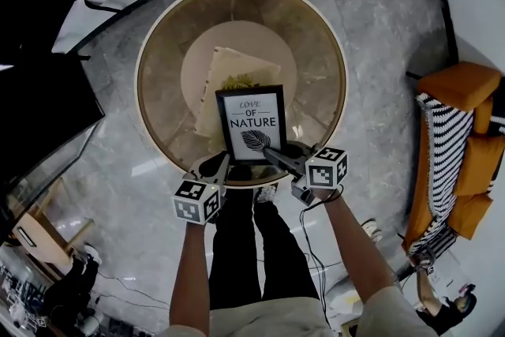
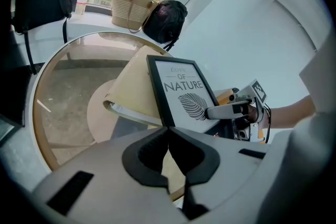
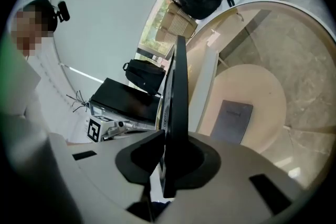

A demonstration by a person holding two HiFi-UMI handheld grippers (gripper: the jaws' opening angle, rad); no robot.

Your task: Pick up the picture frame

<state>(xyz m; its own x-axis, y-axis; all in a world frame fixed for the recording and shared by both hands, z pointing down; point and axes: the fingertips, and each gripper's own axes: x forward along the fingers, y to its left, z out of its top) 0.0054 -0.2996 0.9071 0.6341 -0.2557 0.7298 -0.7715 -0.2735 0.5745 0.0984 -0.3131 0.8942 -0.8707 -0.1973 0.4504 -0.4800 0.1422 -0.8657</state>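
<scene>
Nearest, the left gripper [image 2: 169,132] hangs by the table's near rim. Its jaws are pressed together on nothing, and it seems to be only standing by. Beside it, the right gripper [image 1: 272,154] pinches the lower right edge of the picture frame [image 1: 252,122], holding it upright over the round glass table [image 1: 150,99] with the print facing the person. Whether its bottom edge touches the glass is hard to tell. Behind it, a cream book [image 1: 237,63] is partly hidden.
</scene>
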